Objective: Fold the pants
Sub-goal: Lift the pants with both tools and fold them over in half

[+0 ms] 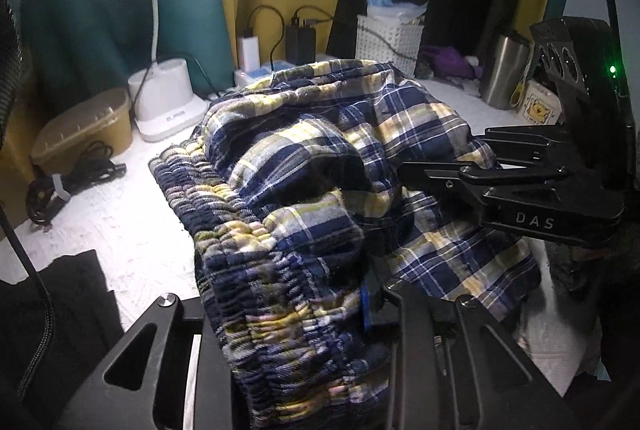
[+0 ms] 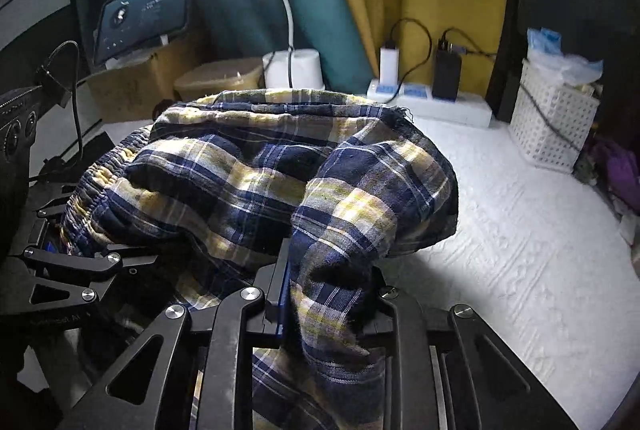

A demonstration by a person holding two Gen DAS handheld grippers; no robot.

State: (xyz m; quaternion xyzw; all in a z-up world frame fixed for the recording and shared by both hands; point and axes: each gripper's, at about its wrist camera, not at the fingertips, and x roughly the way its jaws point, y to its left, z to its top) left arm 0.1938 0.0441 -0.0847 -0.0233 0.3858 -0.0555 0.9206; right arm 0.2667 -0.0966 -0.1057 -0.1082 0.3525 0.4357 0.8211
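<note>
- White textured worktop [image 2: 520, 230], lit by a lamp overhead, carrying everything below.
- Plaid pants [image 1: 304, 166] in navy, yellow and white, bunched in a heap at the middle of the worktop, near side lifted off it by both grippers, far edge resting on it; gathered elastic waistband [image 1: 240, 270] along the left side.
- Left gripper [image 1: 296, 314], jaws pinching the waistband, fabric bulging up between them.
- Right gripper [image 2: 324, 294], jaws pinching a fold of the plaid cloth, a blue pad edge showing beside the fabric; seen also from the left wrist view, reaching in from the right into the heap.
- White lattice basket [image 1: 388, 42] at the back of the worktop, well apart from the pants, with plastic bags on top.
- White lamp base [image 1: 168, 102] behind the pants to the left, just beside a tan lidded box [image 1: 84, 130].
- Steel tumbler [image 1: 504, 70] at the far right.
- Coiled black cable [image 1: 68, 186] on the worktop at the left.
</note>
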